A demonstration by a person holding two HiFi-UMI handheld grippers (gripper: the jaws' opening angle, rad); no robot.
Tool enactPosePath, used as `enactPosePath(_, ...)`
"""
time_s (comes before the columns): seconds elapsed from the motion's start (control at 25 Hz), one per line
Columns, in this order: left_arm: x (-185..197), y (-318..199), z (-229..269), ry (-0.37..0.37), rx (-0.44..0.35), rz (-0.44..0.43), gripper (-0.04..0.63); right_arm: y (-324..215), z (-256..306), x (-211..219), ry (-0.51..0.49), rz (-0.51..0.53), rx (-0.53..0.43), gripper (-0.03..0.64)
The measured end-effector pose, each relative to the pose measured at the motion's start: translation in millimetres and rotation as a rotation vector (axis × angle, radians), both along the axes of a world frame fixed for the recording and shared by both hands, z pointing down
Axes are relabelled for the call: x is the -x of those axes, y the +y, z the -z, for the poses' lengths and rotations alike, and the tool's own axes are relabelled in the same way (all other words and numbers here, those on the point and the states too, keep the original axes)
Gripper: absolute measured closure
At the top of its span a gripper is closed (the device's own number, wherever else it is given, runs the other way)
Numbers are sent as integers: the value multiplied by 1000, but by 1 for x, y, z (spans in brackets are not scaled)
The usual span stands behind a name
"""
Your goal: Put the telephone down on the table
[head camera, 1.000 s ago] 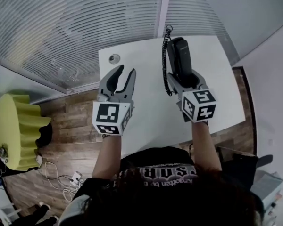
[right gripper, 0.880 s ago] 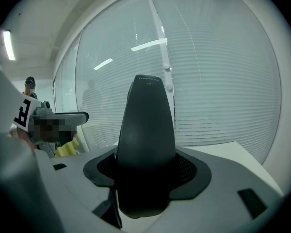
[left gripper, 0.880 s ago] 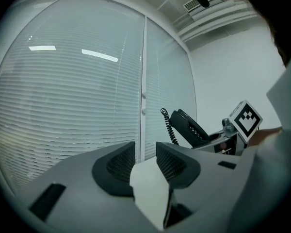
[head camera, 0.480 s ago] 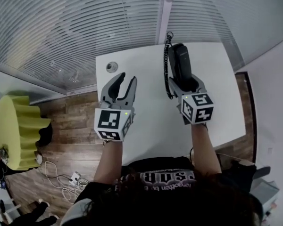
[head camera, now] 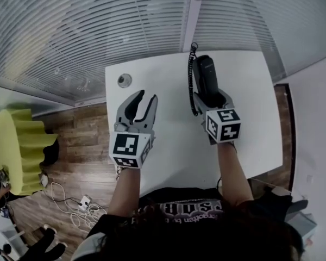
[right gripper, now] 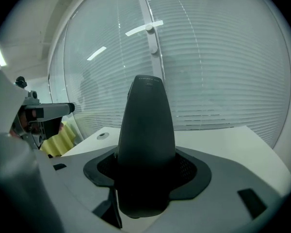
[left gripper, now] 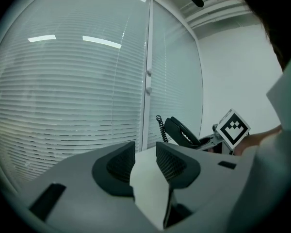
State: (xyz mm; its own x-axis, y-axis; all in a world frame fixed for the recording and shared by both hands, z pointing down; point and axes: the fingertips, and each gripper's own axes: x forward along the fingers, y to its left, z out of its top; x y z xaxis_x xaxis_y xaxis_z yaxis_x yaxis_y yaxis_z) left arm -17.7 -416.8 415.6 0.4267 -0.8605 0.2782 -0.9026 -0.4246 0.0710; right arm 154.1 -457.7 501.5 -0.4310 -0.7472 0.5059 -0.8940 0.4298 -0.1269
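You've got the telephone [head camera: 206,76] pinched at its near end in your right gripper [head camera: 212,95], jaws pressed against both sides of the black handset, and it hangs above the middle of the counter [head camera: 250,118], not touching it as far as I can tell. It looks like hard, smooth plastic: stiff and probably light, but likely slick between the pads, so I'd bring it down level and not let it swivel. Watch the coiled cord [head camera: 191,86] trailing off its far end toward the counter's back edge. It's springy and could tug or bunch under the handset as it lands. Your left gripper [head camera: 144,99] hovers over the counter's left side, jaws spread with nothing between them, well apart from the handset. The counter's top looks bare apart from a small round cable hole [head camera: 124,80] at its far left corner. Blinds [head camera: 98,26] run beyond its far edge, and a yellow seat [head camera: 16,148] stands on the floor [head camera: 76,145] off its left.
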Motion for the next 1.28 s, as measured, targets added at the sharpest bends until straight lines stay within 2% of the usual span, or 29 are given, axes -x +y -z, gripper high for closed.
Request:
enactPosePath(0.72, -7, -21, -40, -24, 97, -5, 456, -25, -74, -12, 64, -29, 145, 334)
enactPosePath(1.08, -10, -26, -44, -18, 85, -15, 456, -26, -91, -27, 152, -105, 224, 334)
enactPosePath(1.28, -9, -22, -45, -20, 109, -15, 456, -25, -93, -31, 184, -127, 244, 334)
